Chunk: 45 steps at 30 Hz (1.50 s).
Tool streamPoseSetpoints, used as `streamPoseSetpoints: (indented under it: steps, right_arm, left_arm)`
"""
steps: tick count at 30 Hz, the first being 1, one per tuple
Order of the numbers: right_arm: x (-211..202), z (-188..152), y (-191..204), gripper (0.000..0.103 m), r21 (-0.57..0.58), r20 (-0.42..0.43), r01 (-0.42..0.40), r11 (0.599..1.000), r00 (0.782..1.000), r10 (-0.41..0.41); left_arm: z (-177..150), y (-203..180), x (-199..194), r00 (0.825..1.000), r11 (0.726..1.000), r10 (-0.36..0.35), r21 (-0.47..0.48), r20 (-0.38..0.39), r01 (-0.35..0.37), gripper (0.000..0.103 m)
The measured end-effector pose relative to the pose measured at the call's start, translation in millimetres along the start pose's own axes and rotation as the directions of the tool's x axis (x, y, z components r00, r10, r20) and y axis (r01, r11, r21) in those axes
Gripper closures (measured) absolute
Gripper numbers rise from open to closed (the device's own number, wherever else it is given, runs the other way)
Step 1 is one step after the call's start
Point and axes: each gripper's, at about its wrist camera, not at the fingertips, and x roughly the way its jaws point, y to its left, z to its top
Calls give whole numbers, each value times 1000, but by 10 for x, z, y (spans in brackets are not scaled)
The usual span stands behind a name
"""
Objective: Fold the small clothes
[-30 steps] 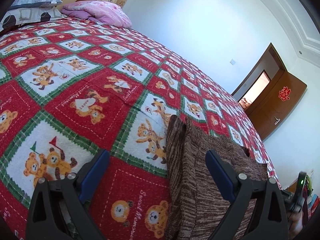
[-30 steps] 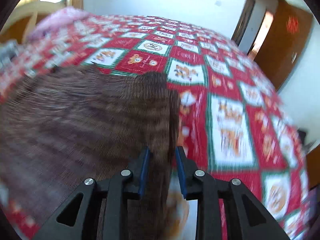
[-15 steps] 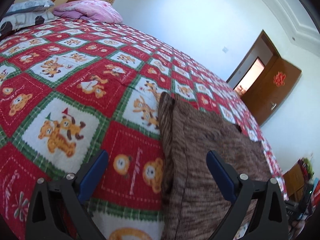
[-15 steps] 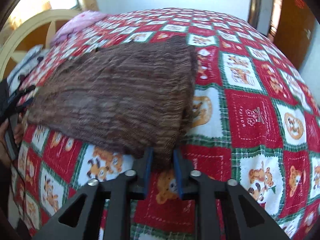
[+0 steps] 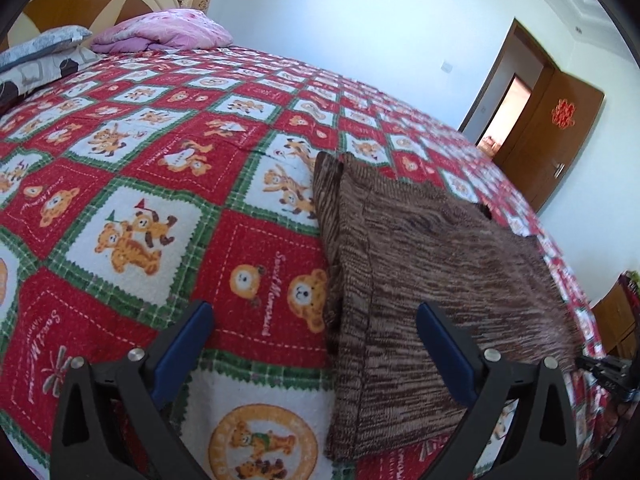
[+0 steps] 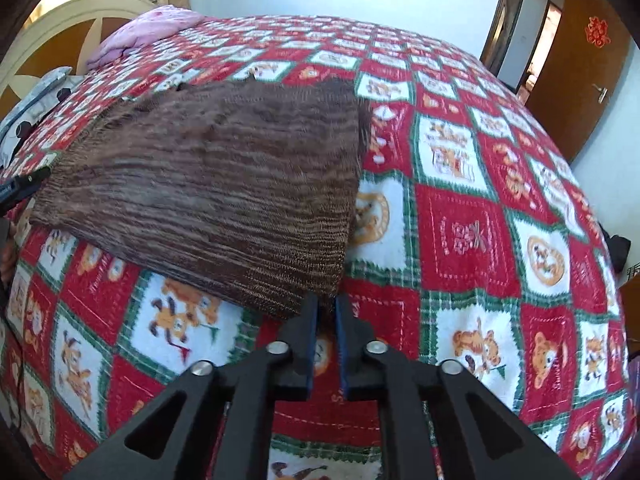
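Note:
A brown knitted garment [image 5: 420,264] lies folded on the red, white and green bear-patterned blanket [image 5: 160,184]. My left gripper [image 5: 316,344] is open and empty, hovering over the garment's near left edge. In the right wrist view the same garment [image 6: 216,184] spreads out ahead and to the left. My right gripper [image 6: 327,312] is shut on the garment's near right corner and holds that corner slightly lifted off the blanket [image 6: 472,240].
A pink quilt [image 5: 164,32] and a grey pillow [image 5: 36,52] lie at the headboard end of the bed. A brown wooden door [image 5: 556,136] stands open at the right. The other gripper's tip [image 6: 20,186] shows at the left edge.
My right gripper has pulled back with the garment corner, and the garment now lies flatter and more spread. My left gripper stayed open and drew back a little, showing more blanket.

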Motion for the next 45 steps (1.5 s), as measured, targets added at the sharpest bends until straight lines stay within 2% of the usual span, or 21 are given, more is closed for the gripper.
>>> streamPoseSetpoints:
  steps: [1,3,7,9,14,19,24,31,36,41,42,45]
  right_arm:
    - [-66,34,43,63,-6,24,15,1000,1000,-15]
    - [-173,88,153,51,-22,74,11,1000,997,-9]
    - [-263,248,600,51,-110,131,-82,991,987,97]
    - [-222,317,916,51,-181,139,-105,978,982,131]
    - [-39,394,1752,51,-336,152,-147,930,966,207]
    - [119,355,2486,51,-473,142,-160,867,957,255]
    - [211,328,2885,51,-526,173,-127,841,952,252]
    - [326,379,3104,51,-517,217,-88,851,949,230]
    - [380,474,3195,51,-501,239,-54,864,950,199]
    - [415,522,3271,51,-499,252,-34,866,951,182]
    - [411,512,3291,51,-503,257,-25,864,950,177]
    - [418,498,3360,54,-525,275,6,851,947,163]
  left_arm:
    - [3,-22,-1,1000,1000,12,15,-9,-12,0]
    - [8,-82,-5,998,996,58,64,-27,-56,0]
    - [34,-94,-20,995,990,92,115,-41,-87,0]
    - [65,-72,-39,995,989,95,120,-38,-90,0]
    - [185,15,-49,987,976,162,153,-24,-156,0]
    - [278,121,10,983,972,181,159,-30,-174,0]
    - [363,155,96,985,974,169,161,-44,-160,0]
    - [510,129,251,991,981,122,157,-48,-113,0]
    - [642,70,438,997,991,32,135,-64,-23,0]
    - [816,5,638,995,992,-67,98,-72,74,1]
    - [849,-5,694,994,992,-83,91,-77,90,2]
    - [901,-26,850,985,987,-134,73,-106,143,16]
